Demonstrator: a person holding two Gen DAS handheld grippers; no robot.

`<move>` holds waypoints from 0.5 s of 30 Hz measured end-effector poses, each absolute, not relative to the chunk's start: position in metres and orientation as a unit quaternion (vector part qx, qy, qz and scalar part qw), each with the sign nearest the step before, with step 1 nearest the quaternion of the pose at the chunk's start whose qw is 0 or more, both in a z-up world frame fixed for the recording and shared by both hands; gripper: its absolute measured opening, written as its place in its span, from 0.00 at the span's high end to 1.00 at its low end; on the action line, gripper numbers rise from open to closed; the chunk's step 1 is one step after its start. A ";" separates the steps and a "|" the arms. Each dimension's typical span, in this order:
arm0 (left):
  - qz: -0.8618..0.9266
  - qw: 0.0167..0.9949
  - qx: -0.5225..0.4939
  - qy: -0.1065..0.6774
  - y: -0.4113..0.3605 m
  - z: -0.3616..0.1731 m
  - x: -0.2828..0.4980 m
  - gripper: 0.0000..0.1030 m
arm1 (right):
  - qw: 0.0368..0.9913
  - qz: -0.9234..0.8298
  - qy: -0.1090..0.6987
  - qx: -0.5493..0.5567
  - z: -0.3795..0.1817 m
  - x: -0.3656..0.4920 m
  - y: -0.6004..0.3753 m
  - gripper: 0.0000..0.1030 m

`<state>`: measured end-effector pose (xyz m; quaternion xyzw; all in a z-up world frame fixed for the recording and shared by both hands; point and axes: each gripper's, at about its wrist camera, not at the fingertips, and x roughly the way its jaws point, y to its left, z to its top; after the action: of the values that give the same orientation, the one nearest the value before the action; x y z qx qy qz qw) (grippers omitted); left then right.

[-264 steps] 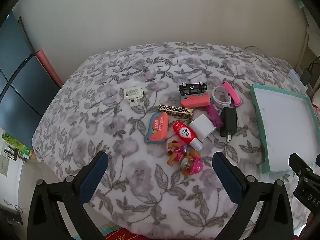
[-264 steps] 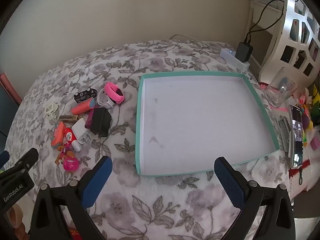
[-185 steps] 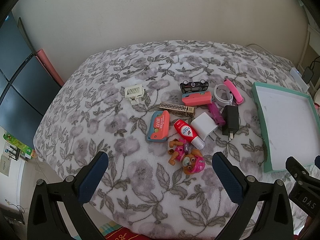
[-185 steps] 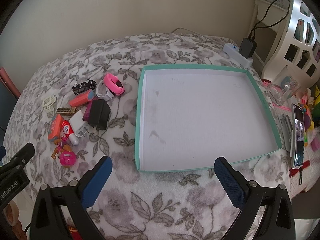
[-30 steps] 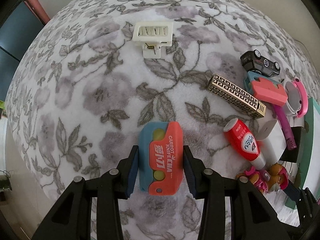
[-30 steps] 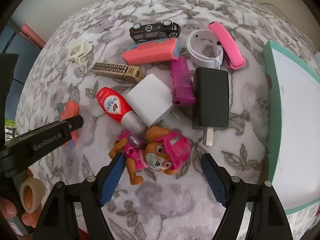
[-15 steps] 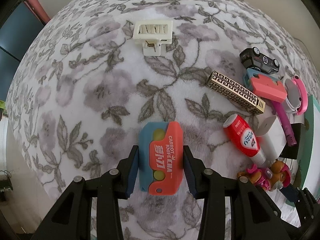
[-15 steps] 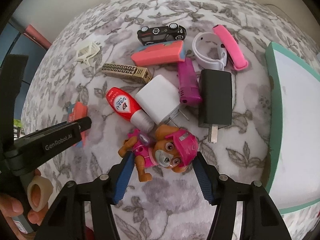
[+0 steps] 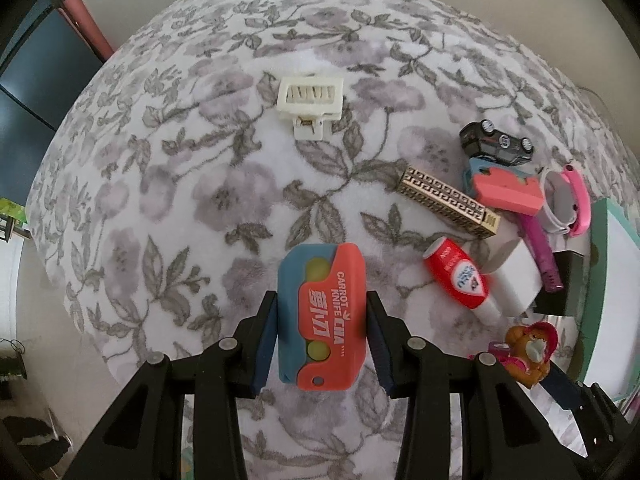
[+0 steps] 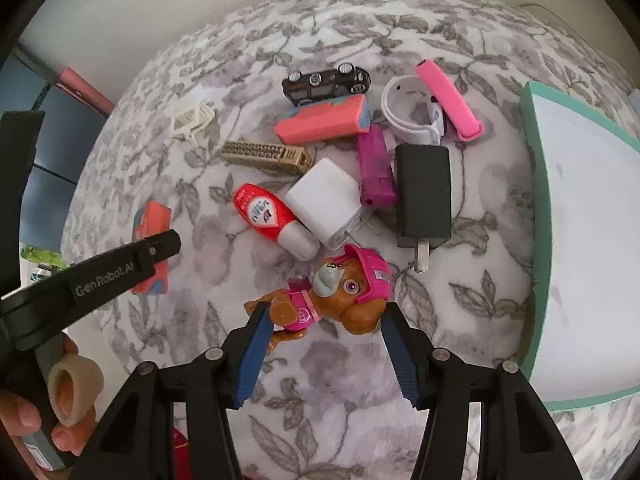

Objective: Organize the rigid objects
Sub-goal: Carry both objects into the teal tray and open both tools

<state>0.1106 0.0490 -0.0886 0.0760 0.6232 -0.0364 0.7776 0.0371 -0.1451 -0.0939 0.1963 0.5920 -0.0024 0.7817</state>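
A blue and red toy labelled "carrot knife" (image 9: 322, 316) sits between the pads of my left gripper (image 9: 320, 298), which is shut on it just above the floral blanket. A pink-helmeted toy dog (image 10: 344, 288) spans the gap of my right gripper (image 10: 326, 310). Its jaws are closing, and both pads press the toy's paw and ear while its head tilts up. In the right wrist view the left gripper (image 10: 120, 268) crosses the lower left with the carrot knife (image 10: 150, 220) under it. The teal-rimmed white tray (image 10: 536, 160) lies at the right.
Still on the blanket: white clip (image 9: 310, 100), black toy car (image 10: 326, 80), pink case (image 10: 324, 120), gold bar (image 10: 266, 154), red bottle (image 10: 264, 210), white charger (image 10: 326, 202), magenta piece (image 10: 374, 168), black charger (image 10: 424, 196), white and pink band (image 10: 408, 112). A hand (image 10: 24, 416) holds the left gripper.
The right gripper's jaws narrowed onto the toy dog, which tipped head-up. The left gripper rose a little with the carrot knife, so the blanket looks farther away.
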 end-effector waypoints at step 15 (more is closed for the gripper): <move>-0.079 0.809 0.074 0.578 -0.015 -0.018 0.097 0.58 | 0.824 -0.088 0.507 0.236 -0.036 0.013 -0.213 0.43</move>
<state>0.0965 -0.0148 -0.0181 0.0737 0.5779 -0.0795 0.8089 0.0131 -0.2130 -0.0360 0.2360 0.5071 -0.0881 0.8243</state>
